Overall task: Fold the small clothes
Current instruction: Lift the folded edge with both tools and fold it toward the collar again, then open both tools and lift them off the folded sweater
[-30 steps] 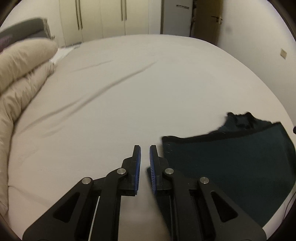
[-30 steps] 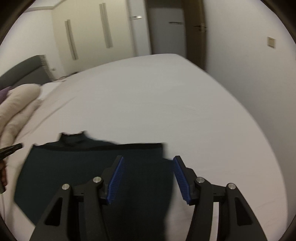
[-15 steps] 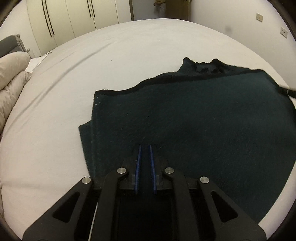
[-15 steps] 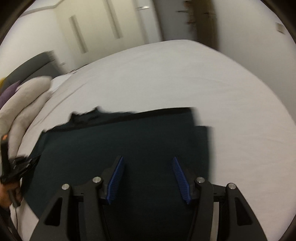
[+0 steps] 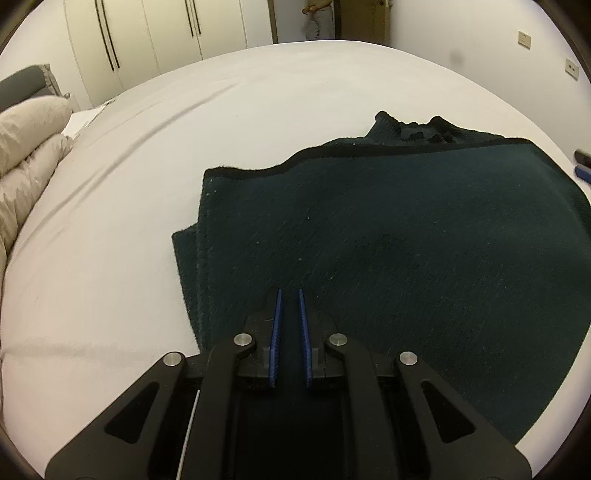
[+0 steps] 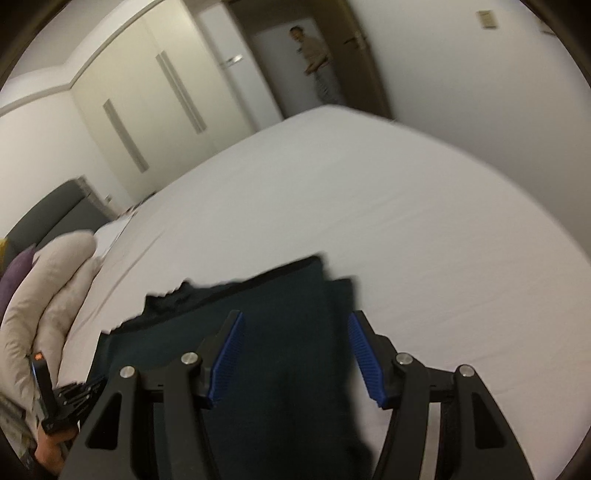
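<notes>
A dark green knitted garment [image 5: 406, 236] lies folded flat on the white bed [image 5: 184, 155], its collar at the far edge. My left gripper [image 5: 290, 295] hovers over the garment's near left part; its blue pads are close together with a narrow gap and nothing shows between them. In the right wrist view the garment [image 6: 280, 306] lies below my right gripper [image 6: 295, 332], which is wide open and empty above its right part. The left gripper shows at the lower left of the right wrist view [image 6: 62, 402].
A beige duvet [image 5: 26, 147] is heaped at the bed's left side, beside a grey headboard [image 6: 48, 214] and a purple pillow [image 6: 14, 277]. White wardrobes [image 5: 147, 33] stand behind. A person [image 6: 317, 62] stands in the doorway. The wall is at the right.
My left gripper swung from the bare sheet to over the garment and its pads closed nearer together. My right gripper tilted and moved slightly; it stays open.
</notes>
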Demonstrator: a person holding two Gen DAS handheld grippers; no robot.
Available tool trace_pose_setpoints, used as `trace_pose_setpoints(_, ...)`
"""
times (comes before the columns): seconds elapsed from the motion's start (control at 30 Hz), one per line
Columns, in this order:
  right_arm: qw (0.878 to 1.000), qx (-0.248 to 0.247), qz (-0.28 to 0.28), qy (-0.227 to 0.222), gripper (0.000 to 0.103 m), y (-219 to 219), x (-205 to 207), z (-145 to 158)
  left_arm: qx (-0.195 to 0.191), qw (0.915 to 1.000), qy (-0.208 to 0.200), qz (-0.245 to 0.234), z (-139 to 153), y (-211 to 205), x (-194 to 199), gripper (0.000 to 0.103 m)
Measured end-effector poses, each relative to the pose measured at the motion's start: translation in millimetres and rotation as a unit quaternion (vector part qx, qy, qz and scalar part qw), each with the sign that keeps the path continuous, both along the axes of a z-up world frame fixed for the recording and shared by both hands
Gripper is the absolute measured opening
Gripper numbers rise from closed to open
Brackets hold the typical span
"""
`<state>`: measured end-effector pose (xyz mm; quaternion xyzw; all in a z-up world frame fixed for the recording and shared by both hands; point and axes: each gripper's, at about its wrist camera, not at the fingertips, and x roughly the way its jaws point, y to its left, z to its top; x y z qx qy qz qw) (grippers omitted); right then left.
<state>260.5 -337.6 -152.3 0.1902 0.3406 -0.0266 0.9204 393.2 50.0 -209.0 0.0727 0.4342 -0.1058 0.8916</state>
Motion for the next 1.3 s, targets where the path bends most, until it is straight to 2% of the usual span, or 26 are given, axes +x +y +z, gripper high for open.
trace_pose_setpoints(0.1,0.999,-0.005,0.003,0.04,0.062,-1.3,11.7,-26.9,-0.025,0.9996,0.004,0.01,0.4,8.8,-1.3,0.009)
trace_pose_setpoints(0.17,0.999,-0.013,0.001,0.031,0.059,-7.3,6.9,-27.5,-0.023,0.9997,0.003,0.01,-0.5,10.6,-4.2,0.01)
trace_pose_setpoints(0.23,0.997,-0.042,-0.05,0.049,0.07,-17.7,-0.7,-24.4,-0.022,0.9997,0.003,0.011,-0.3,12.8,-7.2,0.01)
trace_pose_setpoints(0.33,0.996,-0.003,-0.077,0.036,0.069,-31.0,-20.0,-14.2,-0.032,0.9994,0.002,0.015,-0.5,16.9,-9.5,0.009)
trace_pose_setpoints(0.43,0.999,0.009,-0.031,-0.021,0.069,-1.4,-43.5,8.1,-0.033,0.9992,-0.003,0.02,-0.5,17.6,-12.6,0.009)
trace_pose_setpoints(0.5,0.998,0.034,0.037,-0.042,0.07,30.2,-48.4,11.3,-0.036,0.9991,-0.004,0.022,-0.2,18.8,-14.0,0.009)
trace_pose_setpoints(0.57,0.994,0.039,0.093,-0.044,0.073,58.2,-46.2,7.4,-0.044,0.9987,0.001,0.025,0.6,21.6,-13.3,0.009)
trace_pose_setpoints(0.63,0.991,0.038,0.131,-0.014,0.077,80.8,-39.8,-12.4,-0.053,0.9982,0.006,0.026,1.3,23.9,-10.9,0.01)
trace_pose_setpoints(0.7,0.991,0.038,0.123,0.027,0.077,81.9,-33.7,-36.4,-0.059,0.9979,0.008,0.025,1.5,25.5,-8.6,0.01)
trace_pose_setpoints(0.77,0.992,0.055,0.113,0.004,0.07,71.5,-41.0,-44.1,-0.064,0.9976,0.009,0.024,2.5,27.8,-8.8,0.01)
trace_pose_setpoints(0.83,0.994,0.078,0.08,-0.001,0.069,49.8,-52.7,-41.1,-0.065,0.9976,0.008,0.022,4.4,30.6,-9.4,0.01)
trace_pose_setpoints(0.97,0.999,0.04,0.001,0.019,0.068,21.9,-78.6,-31.1,-0.091,0.9951,0.005,0.037,11.7,39.6,-15.5,0.01)
trace_pose_setpoints(1.07,0.999,0.008,-0.04,0.017,0.072,22.1,-94.2,-16.5,-0.104,0.9925,-0.009,0.065,26.1,52.5,-34.8,0.01)
trace_pose_setpoints(1.1,0.999,0.002,-0.049,0.009,0.075,22.6,-99.6,-9.4,-0.118,0.9893,-0.022,0.084,34.3,62.2,-46.2,0.01)
trace_pose_setpoints(1.23,0.999,0.024,-0.019,-0.019,0.079,52.7,-97.3,8.5,-0.174,0.9765,-0.038,0.121,54.0,92.7,-80.5,0.01)
trace_pose_setpoints(1.3,1.0,0.011,0.015,-0.021,0.079,80.4,-87.6,13.5,-0.168,0.9768,-0.033,0.129,58.8,97.1,-97.0,0.017)
